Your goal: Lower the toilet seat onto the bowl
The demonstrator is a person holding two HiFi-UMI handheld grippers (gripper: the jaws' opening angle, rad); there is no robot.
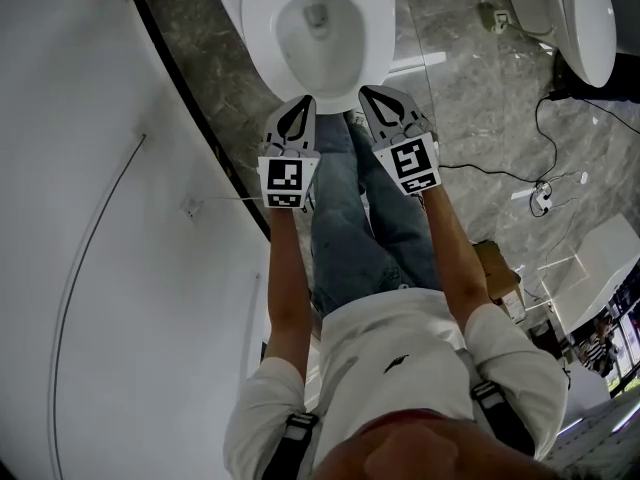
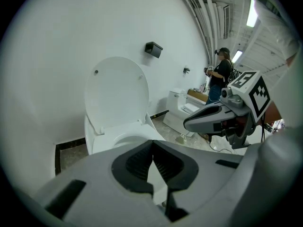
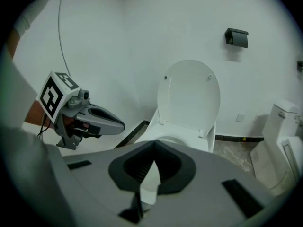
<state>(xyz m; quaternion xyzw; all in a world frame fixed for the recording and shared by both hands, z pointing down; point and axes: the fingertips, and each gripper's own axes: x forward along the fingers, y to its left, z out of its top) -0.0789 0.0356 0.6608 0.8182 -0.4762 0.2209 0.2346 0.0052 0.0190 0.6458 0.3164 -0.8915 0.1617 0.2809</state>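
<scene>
- Toilet seat (image 1: 262,40): white ring, lying flat on the bowl (image 1: 316,46), at top centre of the head view.
- Lid (image 3: 189,96): upright behind the seat, leaning back twd the white wall (image 3: 118,41); two small bumpers near its top edge.
- Left gripper (image 1: 304,100): jaws together, tips meeting, nothing btwn them. Held in the air near the seat's front edge, not touching it; pointing fwd and down twd the toilet.
- Right gripper (image 1: 369,91): jaws together, tips meeting, nothing btwn them. Beside the left gripper at approx. the same height, apart from the seat.
- Marker cubes: one per gripper, black-and-white squares facing up in the head view.
- Person: standing in front of the toilet, blue jeans (image 1: 350,228), light top; bare forearms run to both grippers.
- Floor (image 1: 480,98): grey marble w/ dark border strip along the wall.
- Second toilet (image 1: 585,18): white, off to the right, well apart.
- Cable (image 1: 500,173): black, loose on the floor at right.
- Wall fixture (image 3: 236,38): small, black, above and right of the lid.
- Bystander (image 2: 220,77): in the background, far right of the left gripper view.
</scene>
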